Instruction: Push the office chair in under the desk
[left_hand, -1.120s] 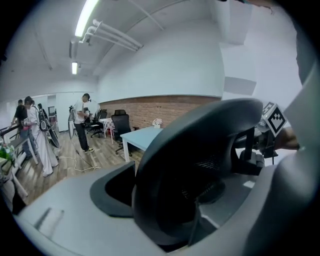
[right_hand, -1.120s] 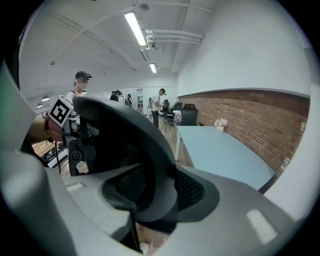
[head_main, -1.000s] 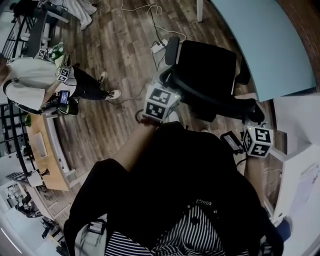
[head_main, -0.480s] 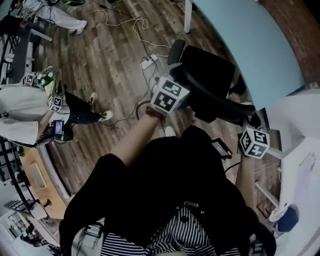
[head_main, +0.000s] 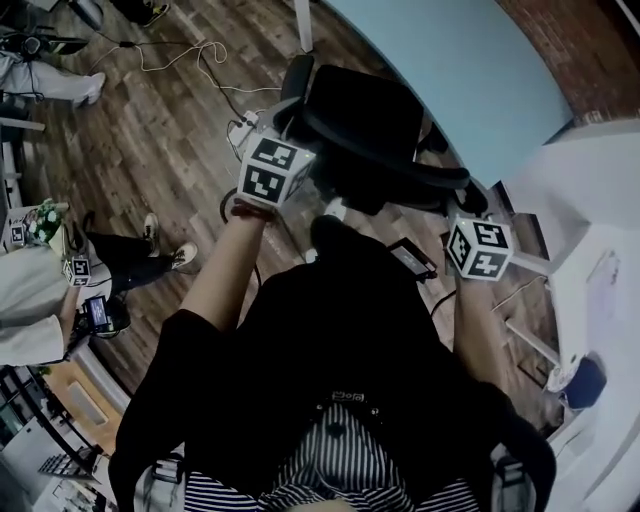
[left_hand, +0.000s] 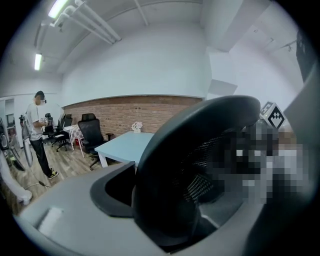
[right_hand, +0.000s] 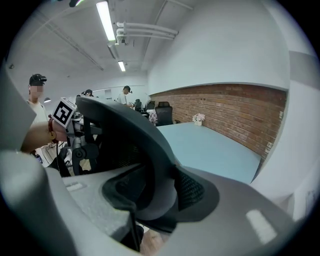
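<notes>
- Closest to me, below my black top (head_main: 340, 330), are two tongs in all: the left gripper (left_hand: 197, 200) is clamped on the left rim of the backrest (head_main: 390, 165) and the right gripper (right_hand: 162, 200) on its right rim, each with the dark frame pinched between its pads
- Just ahead is the one office chair (head_main: 372, 110) I am holding, backrest toward me and seat toward the desk; it stands on the wooden floor (head_main: 170, 120) right at the desk's near edge, and I judge the seat is not yet tucked under
- Step in hand, as I read it: the push itself, perhaps midway
- Next move calls for an even forward shove from both hands so the castors roll straight, with an eye on the armrests as they meet the desktop
- One white power strip (head_main: 243, 127) with its cable lies on the floor just beside the chair's left side; I think a castor could snag there
- Beyond the chair stands one pale blue desk (head_main: 455, 60), with one small flower pot (right_hand: 199, 118) at its far end
- Farther off, one bystander (head_main: 35, 300) stands to my left, and by the brick wall (left_hand: 125, 107) I count at least two more black chairs (left_hand: 92, 132)
</notes>
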